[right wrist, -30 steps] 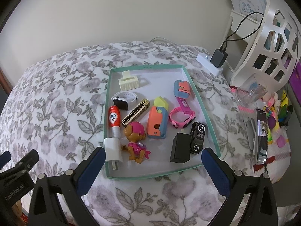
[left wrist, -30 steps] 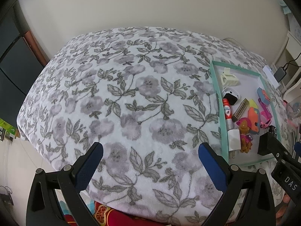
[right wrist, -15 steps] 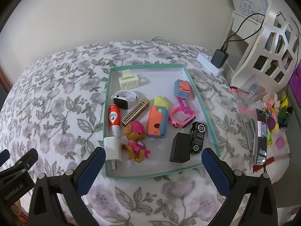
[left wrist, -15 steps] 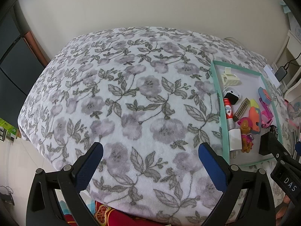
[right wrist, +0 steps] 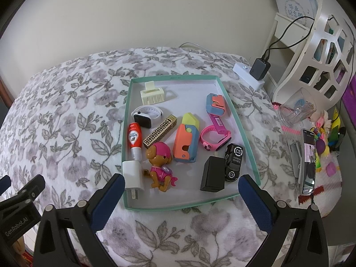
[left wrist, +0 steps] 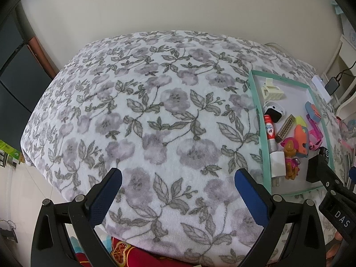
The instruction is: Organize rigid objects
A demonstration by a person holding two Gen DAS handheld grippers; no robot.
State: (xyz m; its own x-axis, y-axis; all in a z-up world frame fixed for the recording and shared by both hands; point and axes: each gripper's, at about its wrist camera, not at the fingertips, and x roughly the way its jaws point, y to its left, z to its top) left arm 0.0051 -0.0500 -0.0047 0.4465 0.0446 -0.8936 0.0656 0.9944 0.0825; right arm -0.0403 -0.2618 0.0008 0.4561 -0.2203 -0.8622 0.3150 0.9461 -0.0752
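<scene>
Gathered in a shallow teal-rimmed tray (right wrist: 241, 120) on the flowered blanket (left wrist: 142, 115): a cream hair claw (right wrist: 153, 94) at the far left, a white-strapped smartwatch (right wrist: 145, 115), a red-and-white tube (right wrist: 134, 140), a gold patterned bar (right wrist: 160, 131), a white plug adapter (right wrist: 133, 175) at the near left. Beside these, a pink-capped toy dog (right wrist: 160, 162), an orange-blue-yellow block toy (right wrist: 185, 140), a smaller blue-and-orange one (right wrist: 215, 104), a pink watch (right wrist: 214, 136), a black charger block (right wrist: 213, 173) touching a black toy car (right wrist: 233, 162) at the near right.

Loosely laid, some touching, none stacked (no clear grouping to be read). Everything inside the tray, nothing loose on the blanket: fits either a tray freshly filled or one awaiting sorting out onto the cloth. No telling which.

Right gripper (right wrist: 178, 189) spread wide and empty, hovering at the tray's near edge. Left gripper (left wrist: 178, 182) likewise wide apart, holding nothing, over bare blanket to the tray's left.
</scene>
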